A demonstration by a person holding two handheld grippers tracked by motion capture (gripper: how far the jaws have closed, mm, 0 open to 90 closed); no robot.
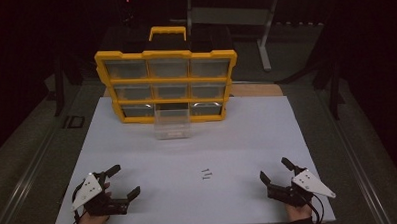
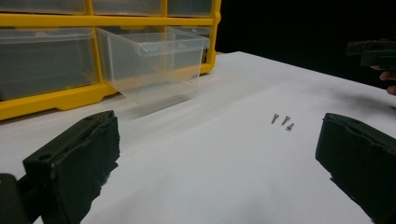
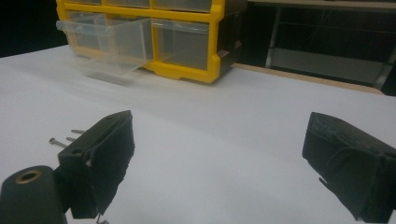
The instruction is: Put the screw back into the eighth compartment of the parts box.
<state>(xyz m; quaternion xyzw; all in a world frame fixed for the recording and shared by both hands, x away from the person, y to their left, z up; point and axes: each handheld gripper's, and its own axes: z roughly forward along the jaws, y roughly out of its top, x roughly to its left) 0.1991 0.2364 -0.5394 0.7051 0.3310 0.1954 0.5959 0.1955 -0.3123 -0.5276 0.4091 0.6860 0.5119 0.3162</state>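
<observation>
Left claw (image 1: pixel 123 180) spread wide, empty; right claw (image 1: pixel 275 170) spread wide, empty; screws (image 1: pixel 205 175) between them, untouched

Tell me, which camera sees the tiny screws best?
The left gripper view: the three screws lie in plain sight, apart from both jaws. In the high view they are tiny dark marks; in the right gripper view a jaw partly hides them.

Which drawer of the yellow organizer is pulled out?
The bottom middle drawer: it sticks out over the white table, while the other eight sit flush in the yellow organizer.
</observation>
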